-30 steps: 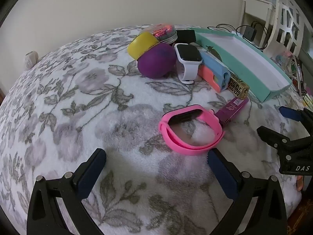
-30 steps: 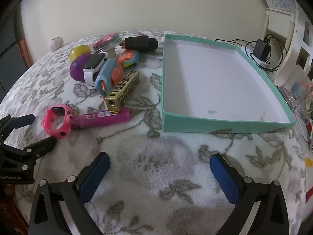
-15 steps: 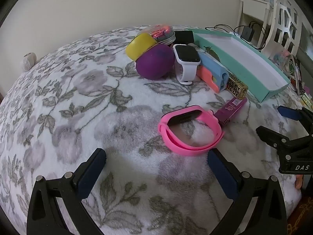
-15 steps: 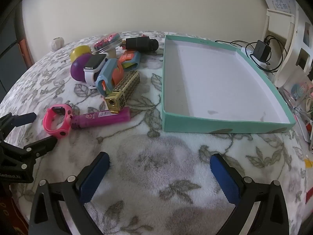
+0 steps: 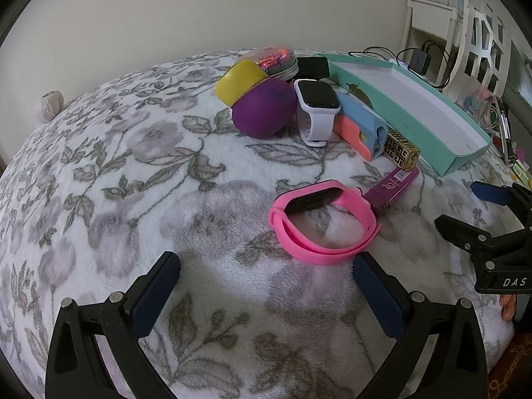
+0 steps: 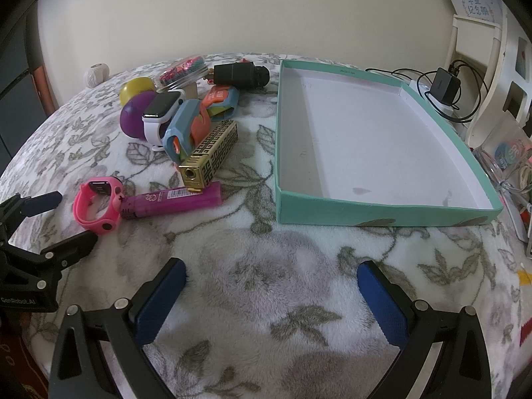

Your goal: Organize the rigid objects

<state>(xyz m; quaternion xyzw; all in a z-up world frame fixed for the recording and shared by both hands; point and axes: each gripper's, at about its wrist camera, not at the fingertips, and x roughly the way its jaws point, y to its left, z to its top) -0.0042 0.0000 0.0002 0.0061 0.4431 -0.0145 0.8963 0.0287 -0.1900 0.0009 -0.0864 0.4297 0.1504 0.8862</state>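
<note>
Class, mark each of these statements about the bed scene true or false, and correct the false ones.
1. The teal box has nothing inside it. True.
2. The pink watch lies inside the box. False: it lies on the blanket, touching the end of the purple tube.
3. Both the left gripper and the right gripper are open and hold nothing. True.
4. The white watch rests against the purple ball. True.
5. The gold patterned case sits to the right of the box. False: in the right wrist view it lies left of the box, its end resting on the purple tube.
</note>
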